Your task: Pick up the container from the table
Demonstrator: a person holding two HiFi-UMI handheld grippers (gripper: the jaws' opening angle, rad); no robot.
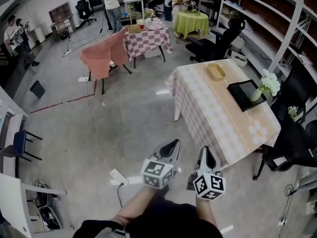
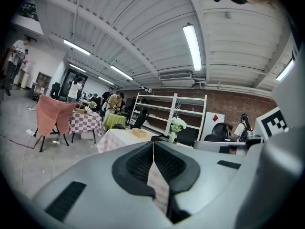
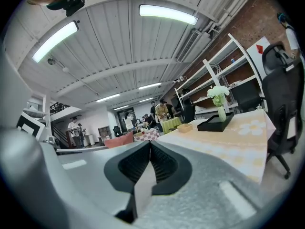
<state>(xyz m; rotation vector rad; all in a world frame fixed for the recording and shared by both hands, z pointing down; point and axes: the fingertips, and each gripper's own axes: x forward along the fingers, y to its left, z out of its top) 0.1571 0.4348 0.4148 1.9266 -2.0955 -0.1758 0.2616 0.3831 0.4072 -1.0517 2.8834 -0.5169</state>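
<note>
We face the desk (image 1: 208, 118), draped in a pale yellow checked cloth. A black tray (image 1: 242, 97) sits by its right edge. Our left gripper (image 1: 170, 147) and right gripper (image 1: 206, 153) hover off the desk's near corner, each with fingers pressed together on nothing. The tan container (image 1: 216, 71) lies near the far edge, well apart from both. A vase of white flowers (image 1: 267, 85) stands on the tray.

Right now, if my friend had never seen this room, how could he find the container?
Look for the table with the pale yellow checked cloth. The container sits alone near its far end. It is small, tan and open on top, unlike the black tray and the white flowers closer to the middle.
</note>
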